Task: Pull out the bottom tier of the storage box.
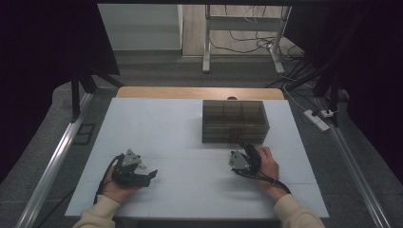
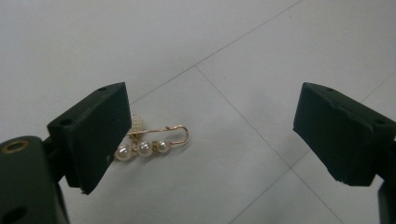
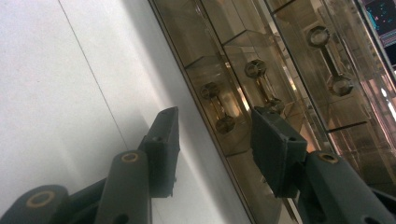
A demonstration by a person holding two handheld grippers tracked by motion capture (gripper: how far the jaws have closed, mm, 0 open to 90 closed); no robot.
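One brooch (image 2: pixel 152 140), three pearls (image 2: pixel 144 149)

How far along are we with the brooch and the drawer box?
Nothing is finished: the drawers of the box look shut. In hand: the right claw is open around the lowest drawer handle, pads not yet pressing. The pearl brooch lies on the table by the open left claw, ungrasped.
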